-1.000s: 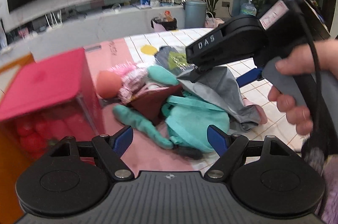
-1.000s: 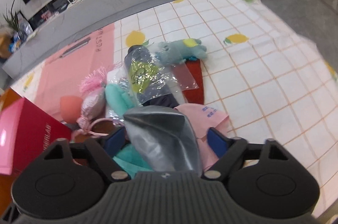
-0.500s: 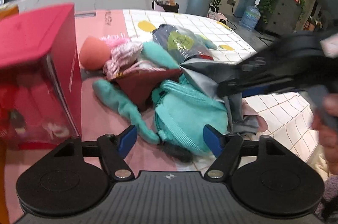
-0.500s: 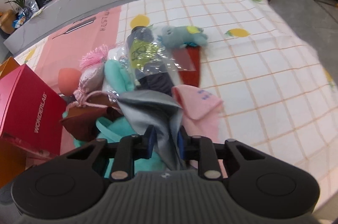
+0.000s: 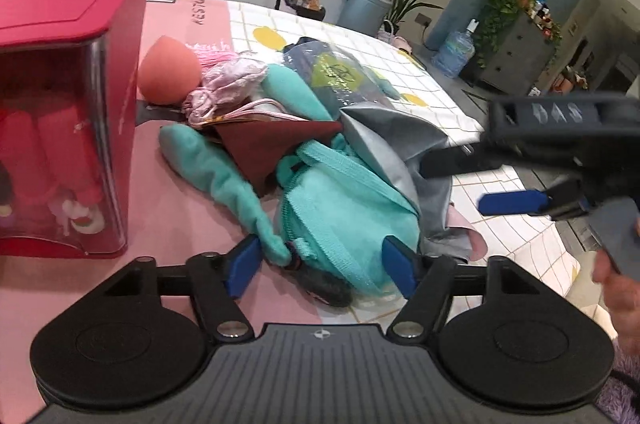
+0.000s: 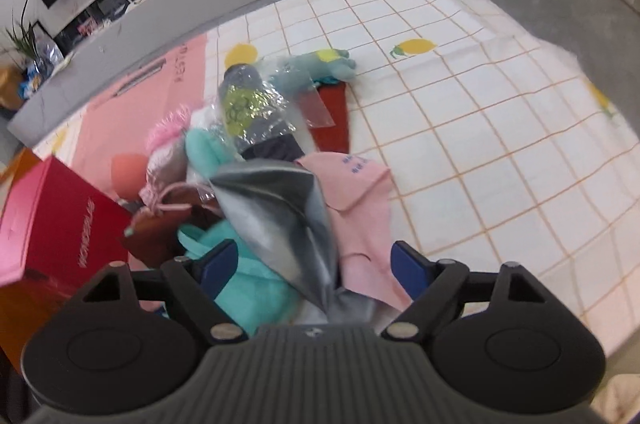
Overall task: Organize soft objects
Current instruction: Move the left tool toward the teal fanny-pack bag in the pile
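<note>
The right gripper (image 6: 312, 264) has just sprung its blue fingers (image 6: 408, 270) wide apart; the grey cloth (image 6: 280, 220) stands peaked between them, its folds touching neither pad. A pink cloth (image 6: 360, 208) lies under it toward the right finger, and a teal pouch (image 6: 240, 288) toward the left one.

The left gripper (image 5: 320, 264) also holds its fingers (image 5: 242, 266) spread, straddling the near end of the teal pouch (image 5: 348, 220) without pressing it. A teal plush limb (image 5: 224, 180) ends just beside its left finger. Beyond sit a maroon cloth (image 5: 272, 148), a coral sponge (image 5: 170, 74) and a bagged dark item (image 5: 332, 76). A red box (image 5: 64, 36) stands to the left on the checked tablecloth (image 6: 480, 144).
</note>
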Motion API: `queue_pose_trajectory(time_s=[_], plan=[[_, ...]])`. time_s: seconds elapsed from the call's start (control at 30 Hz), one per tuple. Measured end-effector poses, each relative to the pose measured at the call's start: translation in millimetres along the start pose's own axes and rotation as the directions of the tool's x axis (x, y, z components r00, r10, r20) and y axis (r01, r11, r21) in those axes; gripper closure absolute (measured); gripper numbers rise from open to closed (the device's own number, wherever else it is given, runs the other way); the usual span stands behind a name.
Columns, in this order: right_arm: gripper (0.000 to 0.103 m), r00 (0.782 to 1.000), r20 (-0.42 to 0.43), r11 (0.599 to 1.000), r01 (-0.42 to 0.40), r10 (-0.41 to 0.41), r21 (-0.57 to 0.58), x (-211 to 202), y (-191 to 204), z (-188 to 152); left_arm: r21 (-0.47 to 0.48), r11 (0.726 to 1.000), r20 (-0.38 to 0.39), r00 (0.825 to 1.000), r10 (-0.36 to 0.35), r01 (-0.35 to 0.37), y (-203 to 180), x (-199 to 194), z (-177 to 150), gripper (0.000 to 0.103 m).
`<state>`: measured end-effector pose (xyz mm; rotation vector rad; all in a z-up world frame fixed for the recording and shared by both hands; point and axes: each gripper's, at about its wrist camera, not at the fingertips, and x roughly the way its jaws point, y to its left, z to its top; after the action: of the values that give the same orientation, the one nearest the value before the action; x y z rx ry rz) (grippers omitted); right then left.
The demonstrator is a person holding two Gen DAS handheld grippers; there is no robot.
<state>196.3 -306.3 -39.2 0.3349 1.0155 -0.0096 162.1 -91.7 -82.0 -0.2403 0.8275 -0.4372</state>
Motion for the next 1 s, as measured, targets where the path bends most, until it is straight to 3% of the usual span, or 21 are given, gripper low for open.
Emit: queue_pose_trajectory(time_s=[0.03, 0.13, 0.23, 0.43, 0.5, 0.53, 0.63, 0.8, 0.93, 1.0], plan=[[0.019, 1.000, -0.001, 1.000, -0.006, 0.006, 0.006, 3.4, 1.2, 1.7, 0.004, 1.000, 0.007, 1.000, 0.000, 0.000, -1.5, 0.4, -2.0, 0.021], [0.019, 1.000, -0.018, 1.000, -0.011, 0.011, -0.011, 16.3, 7.5, 5.4, 0.022, 1.000, 0.024, 1.000, -0.017, 0.016, -2.5, 1.6, -5.1, 0.049], [0.020, 1.000, -0.017, 0.999, 0.003, -0.003, -0.051, 27.7, 17.3, 8.7, -0.006, 1.000, 0.037, 0.999, -0.012, 0.012, 1.4, 1.7, -5.1, 0.061], [0.060, 1.000, 0.016, 0.996, -0.021, 0.022, -0.088, 29.3, 19.8, 11.2, -0.076, 0.997, 0.050, 0.998, -0.029, 0.032, 12.2, -0.9, -4.6, 0.069], [0.084, 0.998, 0.020, 0.996, -0.055, 0.057, -0.071, 28.5, 14.2, 11.8, -0.077, 0.997, 0.037, 0.999, -0.008, 0.011, 10.6, -3.4, -3.7, 0.069], [0.088, 0.997, 0.014, 0.996, -0.074, 0.074, -0.055, 28.6, 11.3, 12.0, -0.070, 0.998, 0.034, 0.999, 0.003, -0.001, 9.8, -5.8, -4.2, 0.069], [0.088, 0.994, 0.001, 0.994, -0.112, 0.112, -0.009, 25.2, 5.2, 11.1, -0.032, 0.998, 0.034, 0.998, 0.047, -0.046, 9.6, -19.1, -9.5, 0.070], [0.088, 0.990, 0.003, 0.989, -0.141, 0.141, -0.033, 4.8, 8.4, 4.6, 0.010, 0.992, 0.003, 0.992, 0.124, -0.124, 13.7, -47.9, -17.9, 0.070], [0.088, 0.975, -0.031, 0.975, -0.220, 0.221, 0.022, -13.6, 0.6, -13.1, 0.157, 0.962, -0.041, 0.971, 0.234, -0.225, 2.5, -64.0, -21.2, 0.070], [0.081, 0.974, -0.056, 0.975, -0.221, 0.221, 0.010, -15.1, 1.6, -19.4, 0.162, 0.961, -0.044, 0.972, 0.233, -0.223, 4.4, -66.3, -22.8, 0.068]])
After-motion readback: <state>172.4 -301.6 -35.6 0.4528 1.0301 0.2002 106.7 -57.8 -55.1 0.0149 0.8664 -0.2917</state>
